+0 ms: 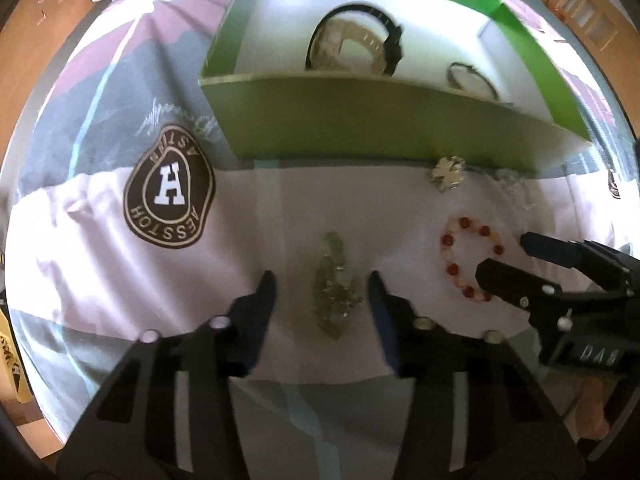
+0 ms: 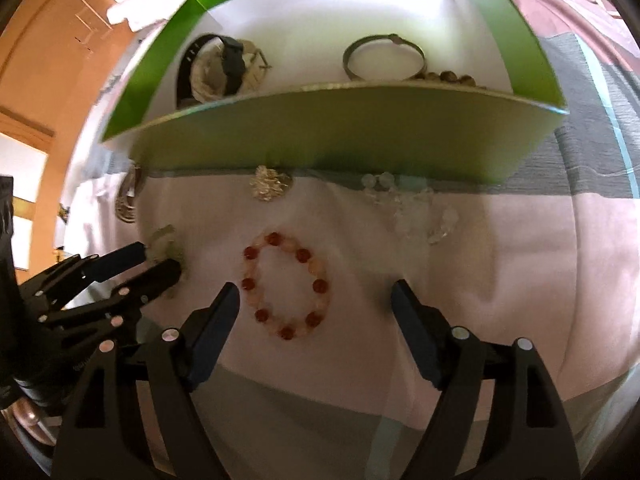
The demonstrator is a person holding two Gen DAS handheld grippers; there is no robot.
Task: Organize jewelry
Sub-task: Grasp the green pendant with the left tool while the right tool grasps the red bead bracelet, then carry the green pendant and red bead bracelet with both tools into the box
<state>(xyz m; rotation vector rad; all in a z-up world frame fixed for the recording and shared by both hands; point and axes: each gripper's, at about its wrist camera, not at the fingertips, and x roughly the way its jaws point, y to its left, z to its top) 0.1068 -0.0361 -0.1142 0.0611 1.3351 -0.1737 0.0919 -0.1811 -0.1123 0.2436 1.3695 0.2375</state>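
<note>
A green box [image 1: 360, 116] with a white inside stands on the bedsheet; it also shows in the right wrist view [image 2: 344, 128]. In it lie a black watch [image 1: 352, 40], a metal bangle [image 2: 384, 58] and some brown beads [image 2: 448, 77]. My left gripper [image 1: 322, 280] is open, its fingers either side of a pale green bracelet [image 1: 334, 288]. My right gripper [image 2: 316, 292] is open, its fingers either side of a red and pink bead bracelet [image 2: 286, 288], which also shows in the left wrist view [image 1: 472, 258]. The right gripper also appears in the left wrist view [image 1: 504, 252].
A silver flower brooch [image 2: 270, 184] and a clear crystal bracelet [image 2: 412, 208] lie by the box's front wall. A coiled chain [image 2: 128, 196] lies at the left. A brown logo patch [image 1: 170, 196] is on the pink and grey sheet.
</note>
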